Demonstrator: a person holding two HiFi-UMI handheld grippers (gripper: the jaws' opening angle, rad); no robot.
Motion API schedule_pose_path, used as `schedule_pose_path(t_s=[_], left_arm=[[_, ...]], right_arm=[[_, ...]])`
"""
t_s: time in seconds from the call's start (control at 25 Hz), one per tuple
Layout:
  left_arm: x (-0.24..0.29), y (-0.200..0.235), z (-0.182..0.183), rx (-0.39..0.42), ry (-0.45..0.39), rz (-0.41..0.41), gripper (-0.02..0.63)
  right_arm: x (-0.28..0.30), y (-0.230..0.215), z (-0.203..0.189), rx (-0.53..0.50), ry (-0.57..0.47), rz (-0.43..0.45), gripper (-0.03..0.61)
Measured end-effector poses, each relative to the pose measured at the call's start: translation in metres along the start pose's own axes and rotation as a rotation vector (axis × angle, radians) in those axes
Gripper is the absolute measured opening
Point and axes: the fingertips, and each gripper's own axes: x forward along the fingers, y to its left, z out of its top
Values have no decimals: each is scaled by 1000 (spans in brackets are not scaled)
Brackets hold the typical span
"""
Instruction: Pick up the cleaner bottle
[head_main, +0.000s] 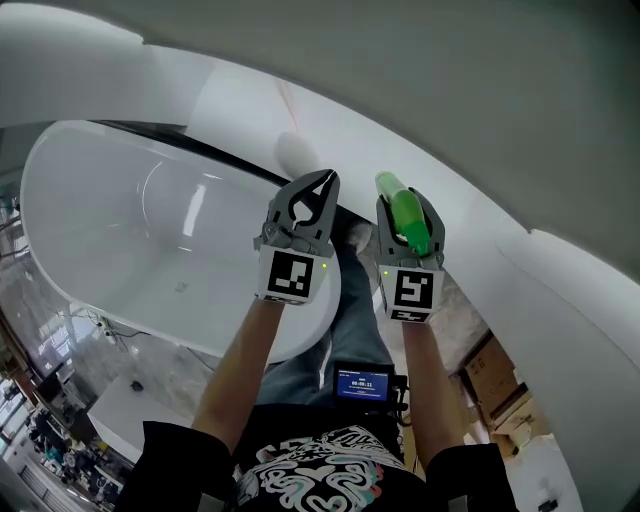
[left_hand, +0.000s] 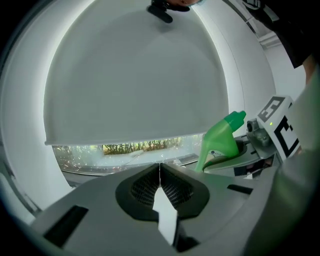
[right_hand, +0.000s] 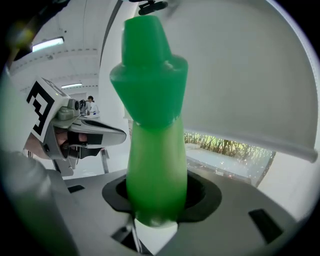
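Observation:
A green cleaner bottle (head_main: 405, 215) sticks out of my right gripper (head_main: 410, 228), whose jaws are shut on its body with the cap pointing away. In the right gripper view the bottle (right_hand: 152, 125) fills the middle, standing between the jaws. My left gripper (head_main: 318, 190) is held up just to the left of it, shut with nothing in it; its jaws meet in a thin line in the left gripper view (left_hand: 160, 172). That view also shows the bottle (left_hand: 222, 142) and the right gripper (left_hand: 260, 145) at its right side.
A white oval bathtub (head_main: 120, 215) lies below and to the left, with its rim (head_main: 300, 335) under my left wrist. Cardboard boxes (head_main: 495, 385) stand on the floor at the lower right. A small screen (head_main: 362, 382) hangs at my waist.

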Motion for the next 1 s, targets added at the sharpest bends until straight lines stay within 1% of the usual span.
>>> schedule_pose_path(t_s=[0.08,0.12,0.4,0.6,0.76,1.0], left_arm=[[-6,2,0,-14,41,11,15],[-10,4,2,-21,48,12,15],[-36,7,25,-64,41,-5,15],[-51,6,50,-98,16,-30,15],[-66,6,76,-89,-12,-35,15],[-88,5,112,-79,-50,-31,15]], right_arm=[[-8,0,7,-2,-1,-7,212],[-13,1,10,-2,0,-11,212],[-47,5,42,13,-21,-36,212],[-71,7,76,18,-68,-55,212],[-87,8,102,15,-107,-69,212],[-117,0,139,48,-167,-116,212]])
